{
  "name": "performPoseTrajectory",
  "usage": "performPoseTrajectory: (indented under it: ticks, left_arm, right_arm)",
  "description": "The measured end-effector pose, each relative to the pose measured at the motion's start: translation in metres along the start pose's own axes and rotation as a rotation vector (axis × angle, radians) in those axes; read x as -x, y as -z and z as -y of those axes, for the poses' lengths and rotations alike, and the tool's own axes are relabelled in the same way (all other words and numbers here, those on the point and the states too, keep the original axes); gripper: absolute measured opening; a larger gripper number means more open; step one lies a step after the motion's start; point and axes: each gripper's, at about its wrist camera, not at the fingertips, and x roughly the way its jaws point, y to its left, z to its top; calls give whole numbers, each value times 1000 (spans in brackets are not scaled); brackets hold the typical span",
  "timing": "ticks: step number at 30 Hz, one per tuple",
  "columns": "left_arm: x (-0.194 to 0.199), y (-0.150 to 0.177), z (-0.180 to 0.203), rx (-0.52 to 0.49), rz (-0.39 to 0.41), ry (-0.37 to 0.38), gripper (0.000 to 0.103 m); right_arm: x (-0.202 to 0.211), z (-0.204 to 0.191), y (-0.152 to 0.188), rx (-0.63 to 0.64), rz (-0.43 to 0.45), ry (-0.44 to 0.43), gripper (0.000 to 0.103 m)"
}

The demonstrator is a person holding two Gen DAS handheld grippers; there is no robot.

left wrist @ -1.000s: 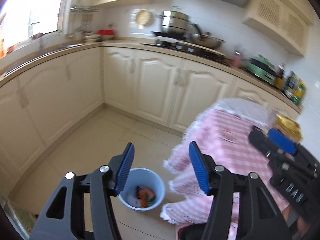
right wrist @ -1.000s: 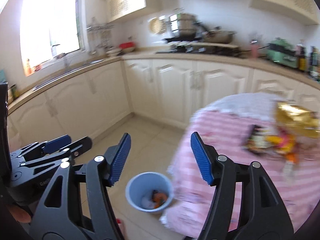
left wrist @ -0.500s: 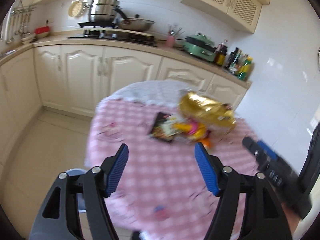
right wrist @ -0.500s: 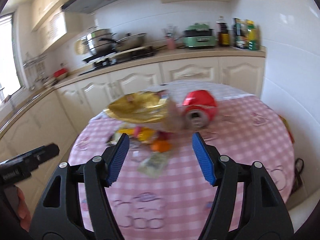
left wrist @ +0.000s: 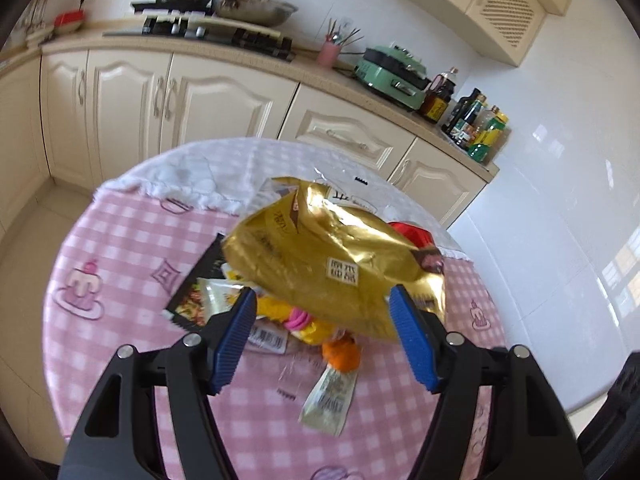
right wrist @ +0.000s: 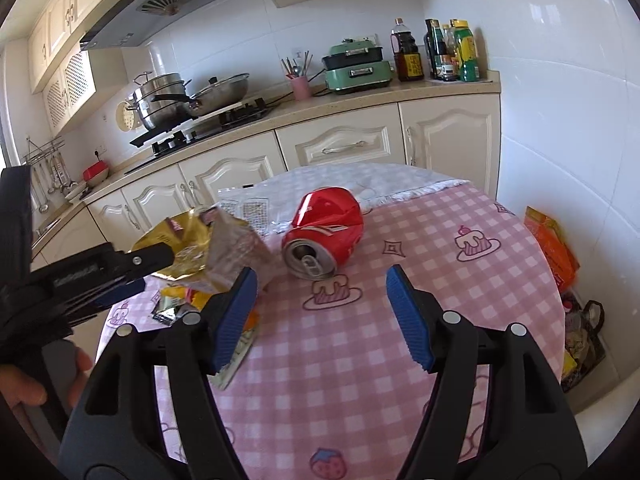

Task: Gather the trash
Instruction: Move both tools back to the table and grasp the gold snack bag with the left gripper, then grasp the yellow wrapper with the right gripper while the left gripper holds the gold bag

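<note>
Left gripper [left wrist: 322,336] jaws apart, just widened, nothing clamped, above small wrappers [left wrist: 224,300]; gold bag [left wrist: 332,260] just beyond on the pink-checked counter [left wrist: 120,248]; right gripper [right wrist: 318,312] jaws apart, empty; crushed red can [right wrist: 324,232] lies on its side ahead; kitchen cabinets [right wrist: 340,148] behind.

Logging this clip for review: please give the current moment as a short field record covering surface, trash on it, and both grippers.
surface: round table with pink checked cloth
trash: gold bag, crushed red can, small wrappers
left gripper: open, empty, facing the gold bag
right gripper: open, empty, facing the red can
</note>
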Motion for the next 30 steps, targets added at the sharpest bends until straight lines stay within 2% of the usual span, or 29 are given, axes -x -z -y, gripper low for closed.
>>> performPoseTrajectory:
  ticks: [2,4,5,6,7,9,11,15,17,20,24,30]
  left_arm:
    - [-10,-4,-2,25,-19,17,67]
    - [-17,-8,-6,62,-35,55,51]
    - [-23,-8,-8,78,-56,78,32]
    - [-26,-9,-10,81,-71,93,18]
    - [-29,-8,-10,77,-79,103,12]
    - [-20,-7,-8,51,-32,100,3]
    - [-2,-7,-3,7,41,98,2]
    - [40,-13,-6,-12,154,128,1]
    - [59,-17,-11,-11,189,160,1]
    - [85,-20,-21,-12,243,167,1]
    - [112,-18,-35,-41,305,82,1]
    - [144,-3,-66,-38,388,-51,1]
  right_arm:
    - [-4,1,-2,4,-5,0,67]
    - [-7,2,-3,8,-10,-6,68]
    - [-9,3,-3,5,-14,-11,68]
    - [-12,3,-3,-1,-21,-19,68]
    - [-13,3,-3,-6,-25,-24,68]
    - [-15,3,-4,-11,-28,-31,68]
    - [-16,1,-5,-7,-27,-31,68]
    - [-16,-8,-9,3,-20,-46,68]
    - [-17,-14,-12,12,-19,-56,68]
    - [-19,-27,-14,31,-23,-76,68]
    - [-24,-49,-10,67,-60,-122,68]
    - [-46,-97,6,116,-167,-222,68]
